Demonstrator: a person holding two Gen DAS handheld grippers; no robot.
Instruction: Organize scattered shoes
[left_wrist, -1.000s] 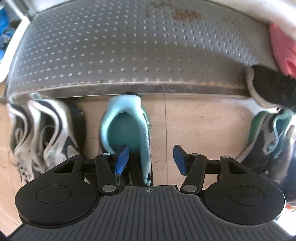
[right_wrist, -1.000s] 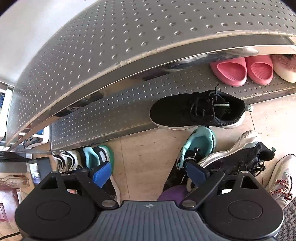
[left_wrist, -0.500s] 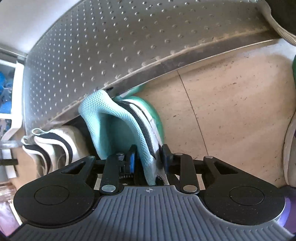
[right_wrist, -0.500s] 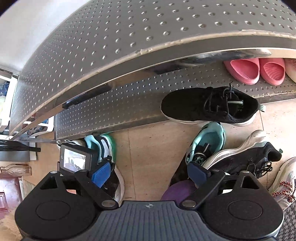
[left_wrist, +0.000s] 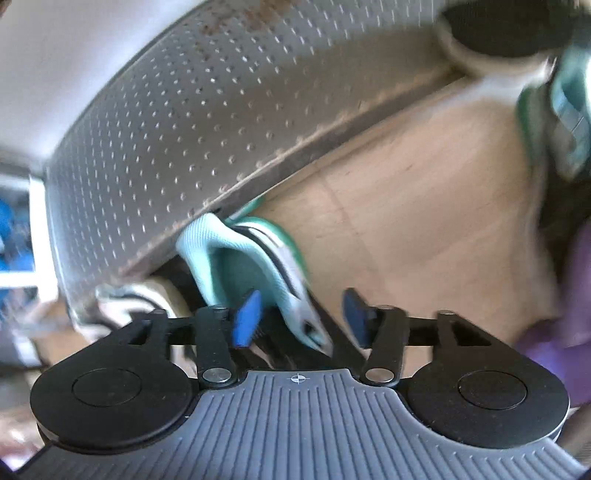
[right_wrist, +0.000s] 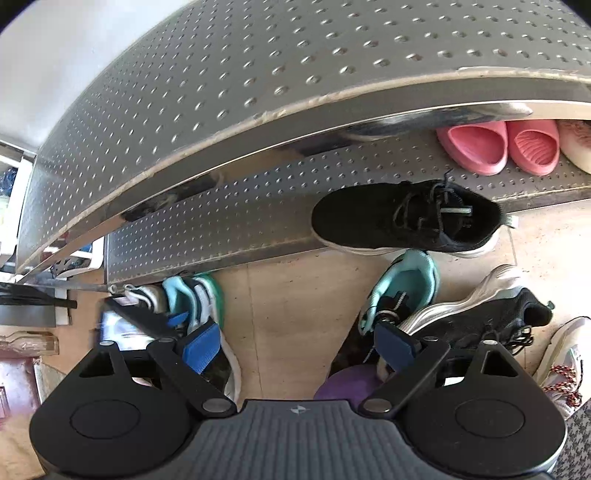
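While your left tool is opening, its blue pads standing clear of the teal sneaker, that shoe sits on the floor just ahead of the tool, toe tucked under the front edge of the perforated metal shelf and heel collar still between the pads but not pressed. Your right tool is spread wide and holds nothing; beyond its right pad lies the matching teal sneaker, heel toward the shelf, beside a black and silver sneaker. A black sneaker lies on its side across the lower shelf edge, further ahead. These shoes look light, with soft mesh uppers that will fold under the pads, so a pinch on loose fabric would likely let the shoe swing and twist. The padded heel collar seems the best hold for you: it is thicker, stiffer, and open from above, with one pad inside and one outside. Laces could snag on neighbouring shoes in the pile, so you should lift clear before carrying it across.
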